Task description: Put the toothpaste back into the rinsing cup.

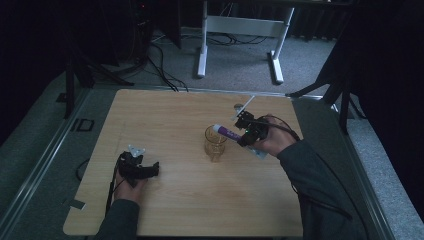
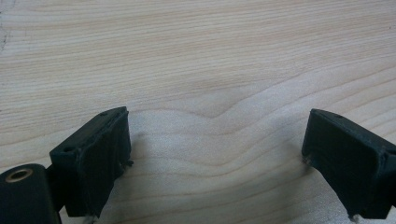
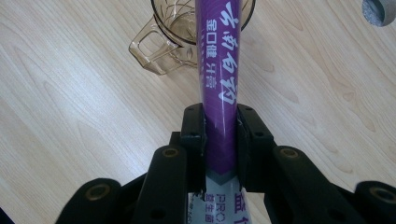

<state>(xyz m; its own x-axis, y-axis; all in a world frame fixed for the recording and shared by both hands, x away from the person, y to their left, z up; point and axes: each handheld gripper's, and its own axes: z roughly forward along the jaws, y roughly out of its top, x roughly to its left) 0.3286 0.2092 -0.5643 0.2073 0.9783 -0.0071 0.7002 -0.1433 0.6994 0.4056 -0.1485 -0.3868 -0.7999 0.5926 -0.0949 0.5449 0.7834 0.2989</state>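
Your right gripper [image 3: 220,135] is clamped on a purple toothpaste tube [image 3: 219,79], both jaws pressed against its sides near the lower, white-printed end. In the right gripper view the tube runs straight up from the jaws, and its far end reaches over the rim of an amber glass mug [image 3: 180,32] whose handle points to the left in that view. From the high view, you hold the tube [image 1: 227,132] tilted over the mug [image 1: 215,143], which stands near the middle of the wooden tabletop [image 1: 170,205]. A small grey round object [image 3: 379,11] lies on the wood beyond the mug. Your left gripper [image 1: 142,167] rests low on the tabletop, well apart from the mug, with its jaws spread wide and bare wood between them [image 2: 215,154].
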